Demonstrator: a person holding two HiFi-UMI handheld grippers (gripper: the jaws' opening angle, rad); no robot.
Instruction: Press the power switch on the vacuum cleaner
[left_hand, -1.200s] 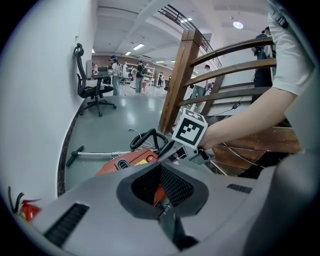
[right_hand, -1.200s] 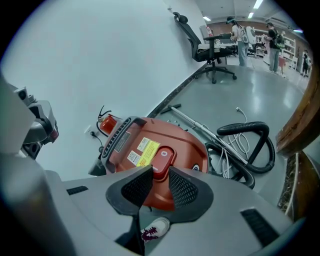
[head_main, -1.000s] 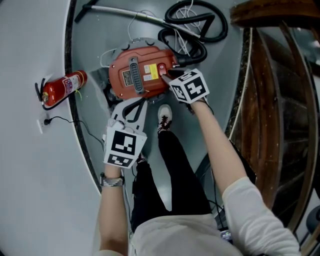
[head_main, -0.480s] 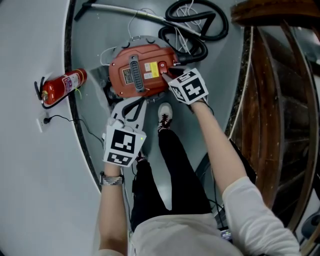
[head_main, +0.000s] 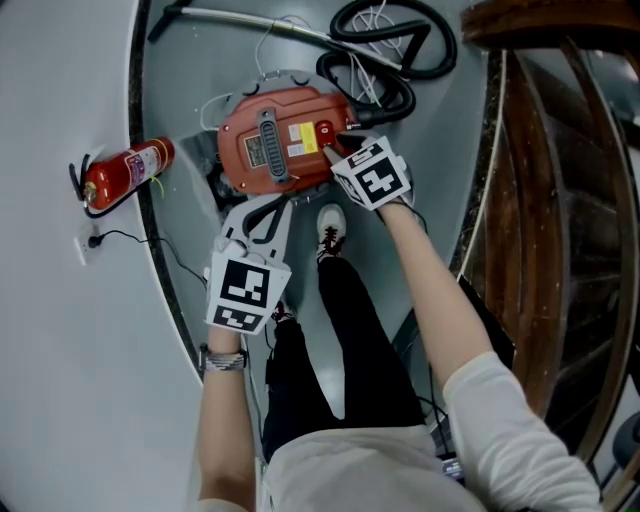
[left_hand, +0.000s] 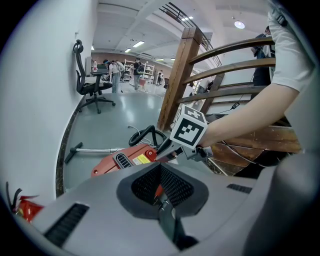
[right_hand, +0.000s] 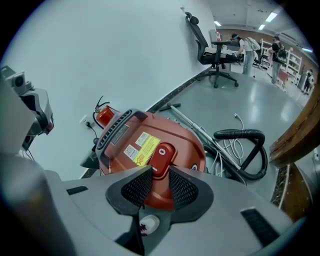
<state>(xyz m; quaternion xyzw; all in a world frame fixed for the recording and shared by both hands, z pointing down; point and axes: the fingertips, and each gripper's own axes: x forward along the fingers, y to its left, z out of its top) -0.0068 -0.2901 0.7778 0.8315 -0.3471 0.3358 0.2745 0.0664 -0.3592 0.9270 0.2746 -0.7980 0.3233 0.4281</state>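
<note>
The red canister vacuum cleaner (head_main: 278, 142) lies on the grey floor by the curved wall. Its red oval power switch (head_main: 325, 132) sits beside a yellow label. My right gripper (head_main: 332, 148) points steeply down at the switch with its jaws open. In the right gripper view the switch (right_hand: 163, 155) shows just past the gap between the fingertips of that gripper (right_hand: 160, 172), and nothing is gripped. Whether a tip touches the switch I cannot tell. My left gripper (head_main: 262, 214) hovers at the vacuum's near edge, shut and empty; its own view (left_hand: 161, 167) shows the pads meeting.
A red fire extinguisher (head_main: 125, 175) lies along the wall's dark base strip. The black hose (head_main: 395, 50) and metal wand (head_main: 260, 25) coil behind the vacuum. A wooden railing (head_main: 540, 150) runs along the right. The person's shoe (head_main: 330, 228) stands just before the vacuum.
The right gripper has rolled a little, so its marker cube shows a different face angle. The left gripper and the vacuum have stayed put.
</note>
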